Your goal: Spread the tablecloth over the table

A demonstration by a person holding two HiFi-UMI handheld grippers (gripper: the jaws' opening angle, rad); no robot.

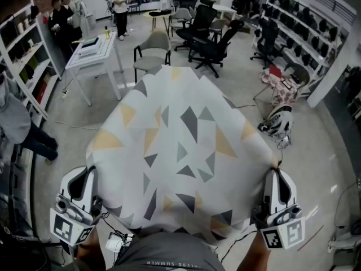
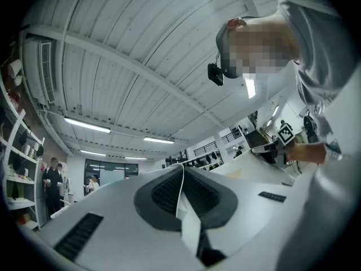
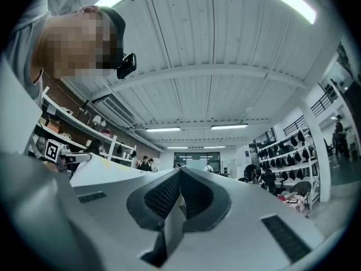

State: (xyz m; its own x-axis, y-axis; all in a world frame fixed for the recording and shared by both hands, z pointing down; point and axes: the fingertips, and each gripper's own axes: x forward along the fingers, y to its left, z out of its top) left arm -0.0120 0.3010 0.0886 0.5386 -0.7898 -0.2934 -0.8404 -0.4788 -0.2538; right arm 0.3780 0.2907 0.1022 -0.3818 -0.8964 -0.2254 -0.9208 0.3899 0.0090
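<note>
Head view: left gripper (image 1: 89,174) and right gripper (image 1: 275,173) each clamp a near corner of the triangle-patterned tablecloth (image 1: 180,145), which billows ahead of and between both. Step reads as the flick-out. Next calls for lowering the 2 grippers evenly, grips held. Table hidden under the cloth.
Left gripper view: jaws closed on the tablecloth (image 2: 181,192), thin edge only.
Right gripper view: same, tablecloth (image 3: 178,206) pinched between closed jaws, the rest mostly cut off.

tablecloth (image 1: 180,145): thin cloth, matt, smooth
left tongs (image 1: 89,173): white plastic shell, smooth, slight sheen
right tongs (image 1: 274,173): white plastic shell, smooth
pads (image 2: 163,193): black, matt, ribbed grid
floor (image 1: 73,134): grey, smooth, faint sheen
</note>
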